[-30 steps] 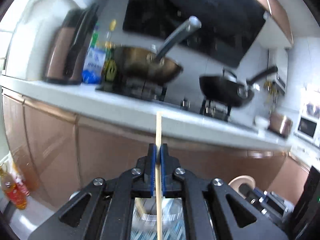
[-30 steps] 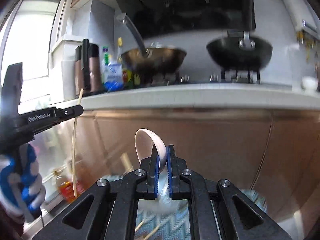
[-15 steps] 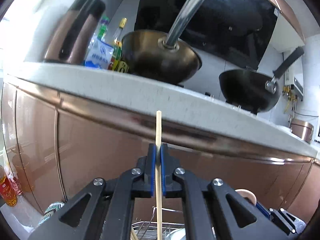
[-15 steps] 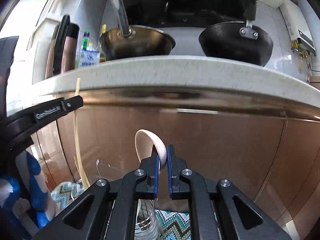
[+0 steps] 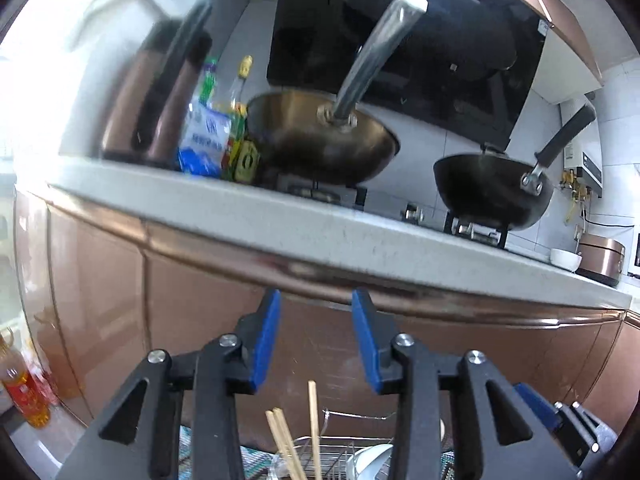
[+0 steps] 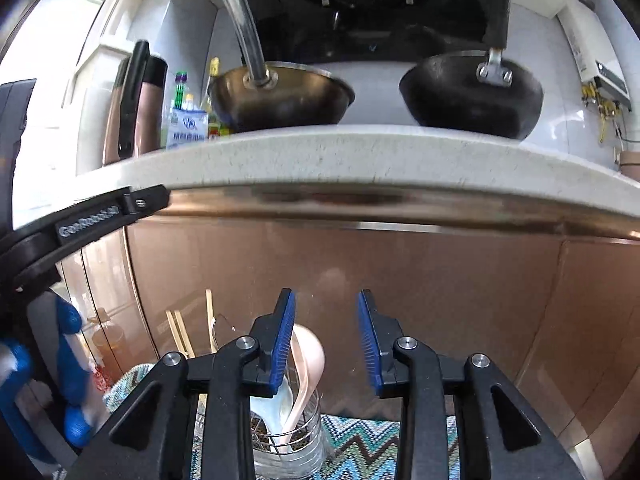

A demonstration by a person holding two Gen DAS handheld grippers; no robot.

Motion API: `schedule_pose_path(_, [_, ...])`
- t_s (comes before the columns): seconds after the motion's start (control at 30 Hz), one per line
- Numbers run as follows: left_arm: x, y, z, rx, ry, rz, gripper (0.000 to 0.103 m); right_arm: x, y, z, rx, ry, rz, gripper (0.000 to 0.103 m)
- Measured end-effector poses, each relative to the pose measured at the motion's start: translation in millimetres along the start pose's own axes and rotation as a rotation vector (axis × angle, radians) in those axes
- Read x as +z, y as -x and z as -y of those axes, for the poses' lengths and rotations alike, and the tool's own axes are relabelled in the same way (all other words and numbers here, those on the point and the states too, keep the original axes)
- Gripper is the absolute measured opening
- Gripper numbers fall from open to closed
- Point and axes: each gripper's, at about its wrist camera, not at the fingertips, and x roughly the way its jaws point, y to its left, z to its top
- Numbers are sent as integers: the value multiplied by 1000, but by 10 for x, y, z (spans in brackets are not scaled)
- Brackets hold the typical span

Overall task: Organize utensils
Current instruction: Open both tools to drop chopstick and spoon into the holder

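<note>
My left gripper (image 5: 316, 340) has its jaws opening, with nothing between the blue pads. Below it, wooden chopsticks (image 5: 312, 420) stand loose in a wire holder (image 5: 344, 440). My right gripper (image 6: 326, 340) is also opening. A pale pink spoon (image 6: 310, 360) stands free in a wire utensil holder (image 6: 296, 440), its bowl just behind the left pad and not pinched. A white spoon (image 6: 276, 404) leans beside it. In the right wrist view the chopsticks (image 6: 180, 332) rise at lower left, under the left gripper's black finger (image 6: 148, 200).
A patterned zigzag mat (image 6: 360, 436) lies under the holders. Copper cabinet fronts (image 6: 400, 280) stand close ahead, under a pale countertop edge (image 6: 360, 156). Two woks (image 5: 320, 140) and bottles sit above. A blue-gloved hand (image 6: 68, 360) is at the left, and an oil bottle (image 5: 24, 392) on the floor.
Both grippers sank and opened. The left let go of its chopstick, which now stands below with the others. The right let go of the pink spoon, which dropped into the holder.
</note>
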Motion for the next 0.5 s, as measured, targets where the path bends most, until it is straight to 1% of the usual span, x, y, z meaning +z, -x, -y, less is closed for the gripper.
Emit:
schedule_pose_path(0.13, [280, 334, -31, 14, -27, 17, 35, 212, 360, 11, -11, -1, 32, 32])
schedule_pose_path(0.23, [457, 625, -45, 35, -70, 14, 35, 362, 687, 3, -7, 0, 56, 32])
schedule_pose_path(0.33, [556, 894, -69, 52, -116, -16, 35, 469, 1054, -6, 0, -2, 79, 32])
schedule_pose_path(0.5, [593, 1359, -159, 39, -169, -67, 35, 551, 1559, -5, 8, -12, 92, 32])
